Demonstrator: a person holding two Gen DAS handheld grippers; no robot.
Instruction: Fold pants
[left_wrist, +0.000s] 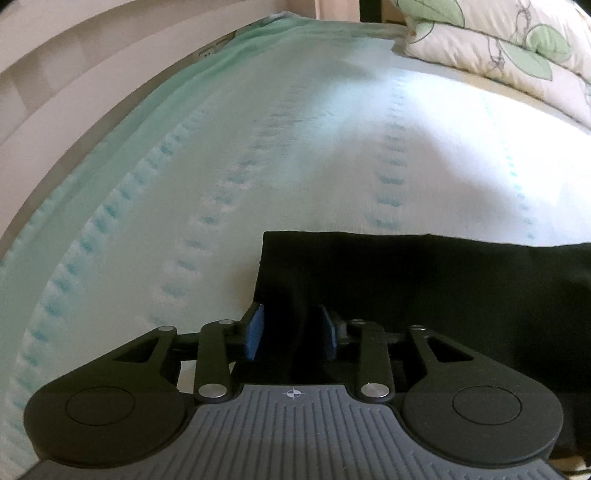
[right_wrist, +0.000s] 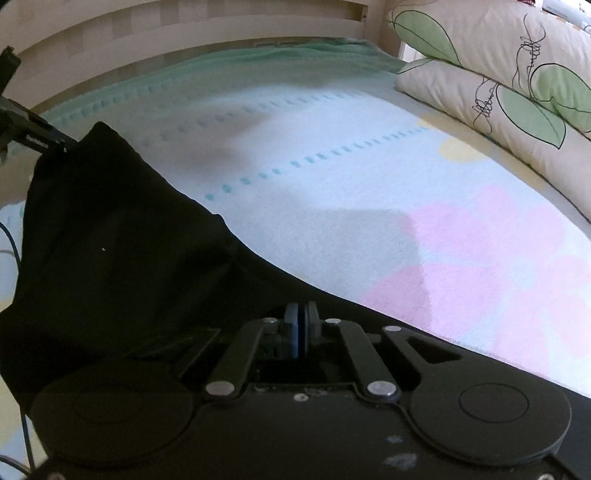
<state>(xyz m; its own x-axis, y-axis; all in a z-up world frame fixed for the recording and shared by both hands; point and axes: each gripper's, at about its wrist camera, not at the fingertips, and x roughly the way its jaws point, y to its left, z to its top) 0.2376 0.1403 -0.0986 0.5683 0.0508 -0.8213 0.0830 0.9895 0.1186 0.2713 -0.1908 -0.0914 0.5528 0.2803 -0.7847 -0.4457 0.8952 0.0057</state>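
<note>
The black pants (left_wrist: 424, 288) hang stretched between my two grippers above the bed. My left gripper (left_wrist: 291, 332) has its blue pads (left_wrist: 255, 332) closed on a bunched corner of the pants at their left edge. My right gripper (right_wrist: 301, 328) has its blue pads (right_wrist: 293, 328) pressed together on the pants (right_wrist: 122, 251) along their upper edge. The cloth sags to the left in the right wrist view. The left gripper (right_wrist: 55, 142) shows there at the far left, holding the other corner.
A light green and white bedsheet (left_wrist: 295, 155) with blue dashed lines covers the mattress; pink and yellow patches (right_wrist: 498, 251) lie to the right. A leaf-patterned pillow (right_wrist: 517, 88) sits at the right. A pale wooden bed frame (right_wrist: 166, 33) runs along the far side.
</note>
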